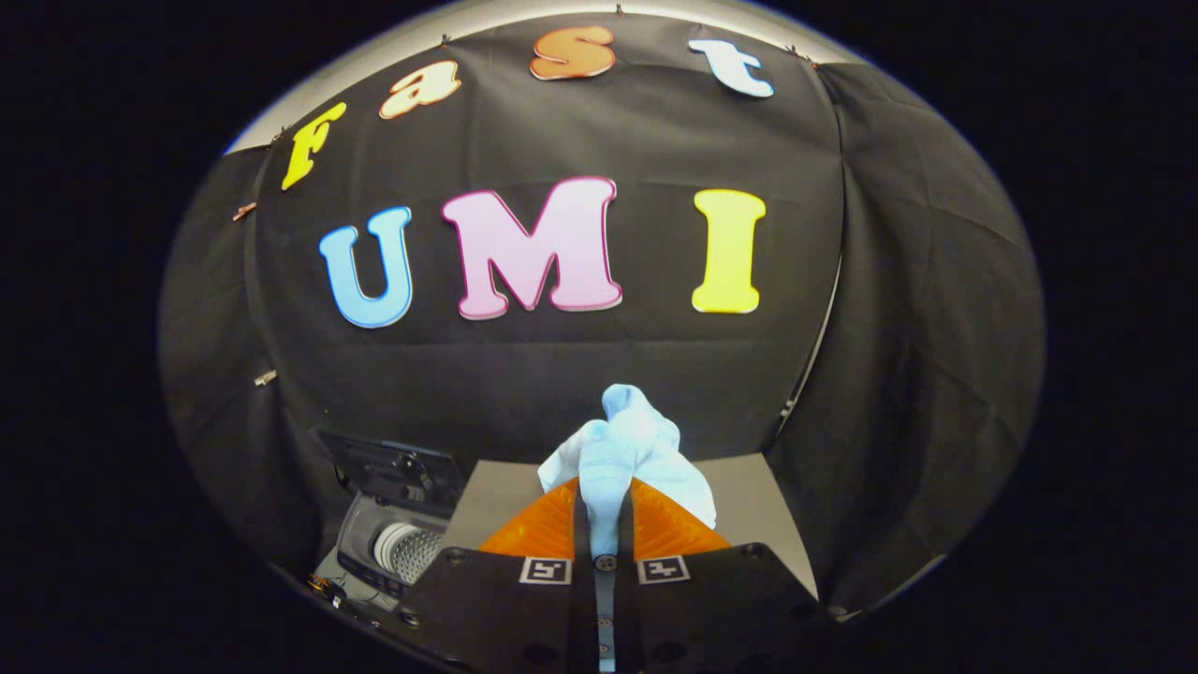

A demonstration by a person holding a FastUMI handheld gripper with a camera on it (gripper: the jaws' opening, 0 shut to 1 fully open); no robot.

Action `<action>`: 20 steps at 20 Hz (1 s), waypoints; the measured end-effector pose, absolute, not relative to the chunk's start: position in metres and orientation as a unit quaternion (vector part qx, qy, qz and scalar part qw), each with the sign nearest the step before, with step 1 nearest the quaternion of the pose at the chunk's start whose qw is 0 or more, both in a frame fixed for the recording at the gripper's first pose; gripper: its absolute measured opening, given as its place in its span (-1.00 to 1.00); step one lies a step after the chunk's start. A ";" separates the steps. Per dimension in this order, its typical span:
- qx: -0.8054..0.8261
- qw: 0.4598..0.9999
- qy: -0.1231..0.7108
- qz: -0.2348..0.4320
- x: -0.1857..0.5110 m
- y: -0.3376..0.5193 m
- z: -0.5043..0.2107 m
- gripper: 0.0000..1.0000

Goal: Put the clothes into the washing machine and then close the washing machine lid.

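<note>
A bunched pale blue cloth [622,449] sticks up from between my fingers. My gripper [606,510] is shut on it, both fingers pressing a fold of the fabric. It is held up in the air above the grey table [749,496]. Down to the left of the fingers stands a small toy washing machine [393,543] with its dark lid [388,468] raised, and the perforated drum [407,552] shows in the opening.
The black cloth wall rises close behind the table and wraps round on the right. The table's bare surface lies beyond the fingers, to the right of the washing machine.
</note>
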State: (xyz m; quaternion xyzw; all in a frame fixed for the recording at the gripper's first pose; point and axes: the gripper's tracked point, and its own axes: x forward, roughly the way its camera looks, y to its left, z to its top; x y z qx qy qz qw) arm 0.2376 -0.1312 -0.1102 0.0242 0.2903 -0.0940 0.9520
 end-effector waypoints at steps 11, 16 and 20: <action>0.050 0.967 0.249 0.012 0.256 0.002 -0.074 -0.79; 0.059 0.961 0.263 0.059 0.257 0.068 -0.085 -0.78; 0.049 0.956 0.272 0.097 0.255 0.123 -0.101 -0.78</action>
